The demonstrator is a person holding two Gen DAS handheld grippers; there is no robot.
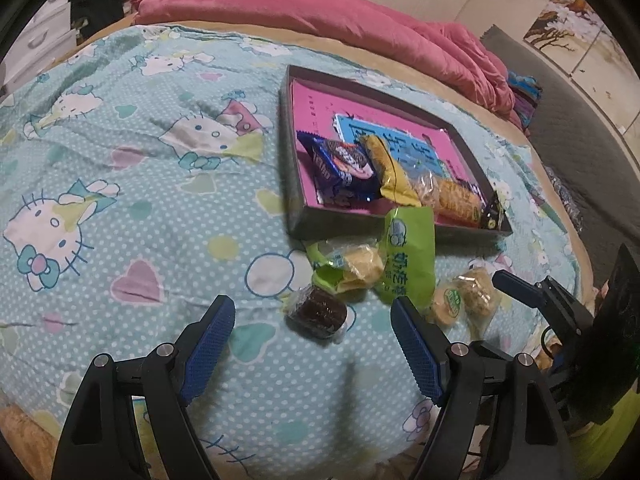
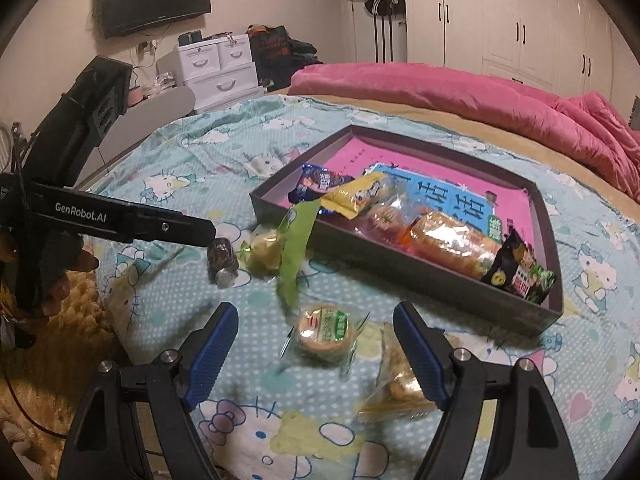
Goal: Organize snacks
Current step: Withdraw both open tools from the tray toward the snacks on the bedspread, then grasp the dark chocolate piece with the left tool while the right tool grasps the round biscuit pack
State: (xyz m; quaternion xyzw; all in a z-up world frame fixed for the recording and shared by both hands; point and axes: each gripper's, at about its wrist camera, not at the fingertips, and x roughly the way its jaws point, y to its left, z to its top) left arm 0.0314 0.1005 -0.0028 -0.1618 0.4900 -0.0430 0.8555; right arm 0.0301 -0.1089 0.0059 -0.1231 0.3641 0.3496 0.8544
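A dark shallow box with a pink lining lies on the bed and holds several snack packets, among them a blue cookie pack and a yellow pack. In front of the box lie a green wrapper, a dark brown wrapped cake, and a round biscuit pack. My left gripper is open, with the brown cake between its fingertips. My right gripper is open around the round biscuit pack.
The bed has a blue cartoon-cat sheet and a pink duvet at the back. White drawers and wardrobes stand behind. A clear-wrapped pastry lies by my right finger.
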